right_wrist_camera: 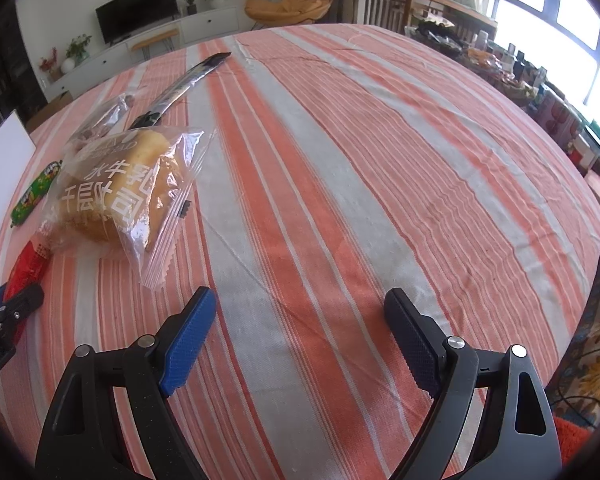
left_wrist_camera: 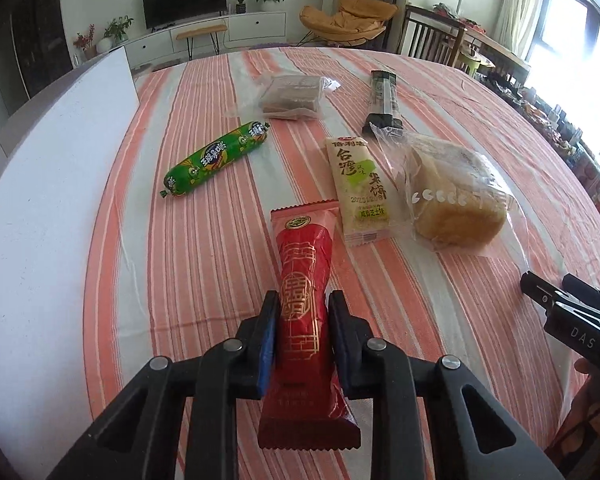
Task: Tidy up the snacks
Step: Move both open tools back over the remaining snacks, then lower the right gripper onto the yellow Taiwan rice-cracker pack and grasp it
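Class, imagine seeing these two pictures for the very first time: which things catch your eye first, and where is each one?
First comes the red snack packet, front and centre in the left wrist view, pinched at its middle by the left gripper. Next, beyond it to the right, the bagged bread beside the pale rice cracker pack, with the green sausage to the left on the striped tablecloth. The right gripper hangs open over bare cloth.

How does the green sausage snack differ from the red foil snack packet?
The green sausage snack lies diagonal and untouched on the cloth; the red foil snack packet is flat, longer-looking and clamped in the left hand-held gripper. Both are sealed, elongated snacks.
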{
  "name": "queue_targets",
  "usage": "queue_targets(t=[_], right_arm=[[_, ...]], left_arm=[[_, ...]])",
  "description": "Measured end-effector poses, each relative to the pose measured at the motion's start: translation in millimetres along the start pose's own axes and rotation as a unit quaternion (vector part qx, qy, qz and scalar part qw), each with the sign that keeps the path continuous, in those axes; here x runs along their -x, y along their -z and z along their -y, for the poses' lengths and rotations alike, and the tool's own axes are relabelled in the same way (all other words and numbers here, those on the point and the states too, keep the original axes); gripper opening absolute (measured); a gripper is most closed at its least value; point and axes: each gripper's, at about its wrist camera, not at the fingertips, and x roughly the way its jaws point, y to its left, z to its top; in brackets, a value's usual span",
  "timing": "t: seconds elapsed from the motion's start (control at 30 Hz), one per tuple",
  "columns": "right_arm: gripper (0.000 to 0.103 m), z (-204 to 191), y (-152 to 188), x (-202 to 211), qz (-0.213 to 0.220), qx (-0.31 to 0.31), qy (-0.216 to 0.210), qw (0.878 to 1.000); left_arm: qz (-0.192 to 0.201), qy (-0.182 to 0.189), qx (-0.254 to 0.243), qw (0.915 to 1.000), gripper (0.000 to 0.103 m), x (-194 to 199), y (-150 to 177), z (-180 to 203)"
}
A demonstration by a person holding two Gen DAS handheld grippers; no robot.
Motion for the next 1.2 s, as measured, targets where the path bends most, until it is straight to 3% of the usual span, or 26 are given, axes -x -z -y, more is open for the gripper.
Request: queue_targets(t=[0.17,0.27,0.37,0.4,0.5,0.57,0.67,0.97,1.07,1.13,1.2], right_arm=[[0.089,0.5,-0.4,-0.3,0.000,0.000,0.000,1.000],[0.089,0.3,-0.2,0.0,0.000,0.000,0.000,1.000],[0.089,0.4,-0.1,0.1,-0.001,0.000,-0.001,1.000],[0.089,0.9,0.0,0.5,-0.001,0.000,-0.002,1.000],[0.089,1.3,0.3,1.0,-0.001,-0.001,-0.003,1.000],[0.089,1.6,0.4,1.1,-0.001,-0.002,-0.005,1.000],[0.089,4.0,0.3,1.8,0.000,-0.010,-0.011,1.000],[0.087,25.8,-1.1,9.6,0.020,-0.076,-0.069,0.995],[0.087,26.5,-5.2,36.2,0.081,-0.072,-0.098,0.989],[0.088,7.2,-18.8,55.7,0.102,-0.031,-0.154,0.982],[0.088,-22.8,-42.1,66.9,0.081,0.007,-0.241,0.967]], left_arm=[[0.027,-0.054,0.016,0.9980,0.024,15.9,8.3,-15.8],[0.017,-0.053,0.021,0.9982,0.029,6.2,11.1,-19.7],[0.028,-0.051,0.018,0.9981,0.055,0.3,14.2,-20.1],[0.025,-0.061,0.013,0.9977,0.071,-2.4,15.0,-18.8],[0.036,-0.063,0.014,0.9973,0.084,-6.3,17.3,-22.1],[0.034,-0.058,0.021,0.9975,0.087,-6.2,15.7,-26.2],[0.022,-0.054,0.004,0.9983,0.101,-9.9,14.4,-21.2],[0.021,-0.055,0.009,0.9982,0.103,-9.7,14.6,-21.4],[0.021,-0.056,0.009,0.9982,0.103,-9.7,14.7,-21.2],[0.021,-0.055,0.009,0.9982,0.103,-9.8,14.9,-21.3],[0.021,-0.055,0.009,0.9982,0.103,-9.6,14.7,-21.2]])
